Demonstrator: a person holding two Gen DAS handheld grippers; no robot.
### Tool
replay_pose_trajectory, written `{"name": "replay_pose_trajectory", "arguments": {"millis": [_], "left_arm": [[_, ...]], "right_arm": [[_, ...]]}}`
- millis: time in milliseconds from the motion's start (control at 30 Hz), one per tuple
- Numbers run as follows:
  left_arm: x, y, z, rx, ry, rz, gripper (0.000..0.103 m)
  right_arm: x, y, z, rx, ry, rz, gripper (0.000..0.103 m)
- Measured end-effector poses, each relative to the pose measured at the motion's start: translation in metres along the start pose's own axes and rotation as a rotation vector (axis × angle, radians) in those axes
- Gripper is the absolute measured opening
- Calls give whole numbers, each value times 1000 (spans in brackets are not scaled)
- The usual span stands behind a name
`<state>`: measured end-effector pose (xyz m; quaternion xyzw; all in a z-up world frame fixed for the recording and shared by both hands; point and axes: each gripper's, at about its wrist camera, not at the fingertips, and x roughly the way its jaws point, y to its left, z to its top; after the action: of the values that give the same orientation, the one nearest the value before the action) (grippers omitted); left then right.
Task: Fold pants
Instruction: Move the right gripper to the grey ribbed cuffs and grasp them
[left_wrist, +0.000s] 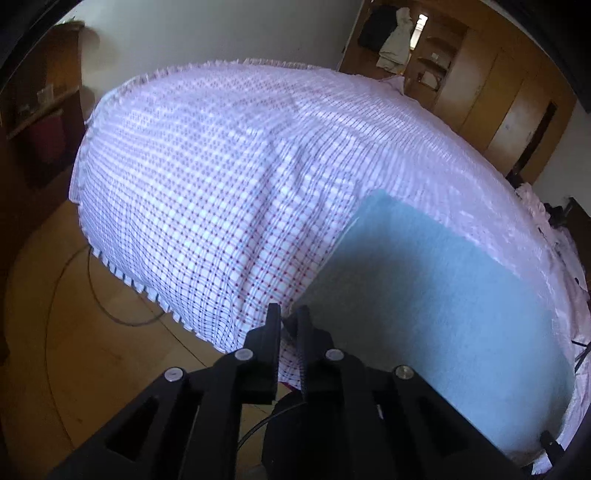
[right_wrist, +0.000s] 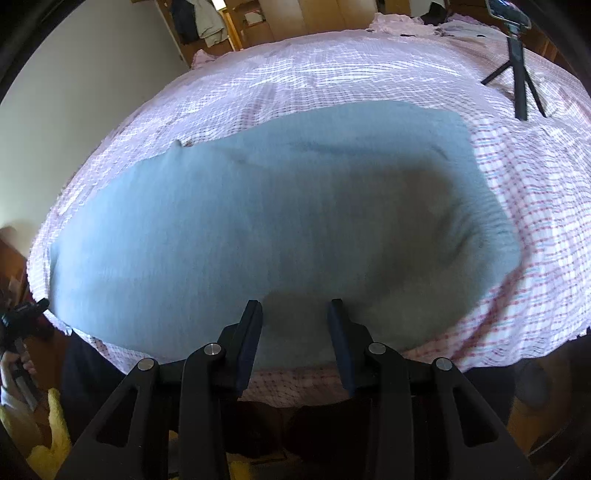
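While the pants (right_wrist: 258, 221) lay flat as a blue-grey slab along the near edge of the bed (left_wrist: 221, 166), the fold seemed to be at its gripping step. The left gripper (left_wrist: 290, 325) angled down at the pants' end corner, pressed nearly together, apparently pinching the corner, though the hold was hard to confirm. The right gripper (right_wrist: 295, 314) tilted down over the near hem, spread, holding nothing. Next, it would need to close on that hem.

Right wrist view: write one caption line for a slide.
Right gripper hovers open over the near edge of light blue pants spread on a pink checked bedspread, tripod at the far corner.
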<state>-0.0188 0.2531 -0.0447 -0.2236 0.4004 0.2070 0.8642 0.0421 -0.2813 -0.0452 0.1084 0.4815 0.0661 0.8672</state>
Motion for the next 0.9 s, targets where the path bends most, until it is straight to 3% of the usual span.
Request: {"name": "replay_pose_trajectory", "arguments": {"millis": [200,367,433,600,800,867,900], "left_arm": [[-25,-35,7,126,-30,-13,19],[-28,-75,7,212,0,-76,21],[-23,-95,2,263,10,-95,29],[1,-125,-13,314,73,-90,30],[29,-142,-20,323,134,-31,30],[31,-143,-20,324,128,-21,30],[32,-145,-20,328,126,-17,30]], "right_arm": [[-27,-43,-2,153,-81,72,30],[-48,-81,-9,312,-143,96,30],[-51,-89,-13,350,-149,101,30],[-35,-98,-20,419,-110,194,30],[-4,-83,-15,376,-66,170,32],[2,-86,-16,419,-83,210,37],[2,-89,-18,455,-96,248,45]]}}
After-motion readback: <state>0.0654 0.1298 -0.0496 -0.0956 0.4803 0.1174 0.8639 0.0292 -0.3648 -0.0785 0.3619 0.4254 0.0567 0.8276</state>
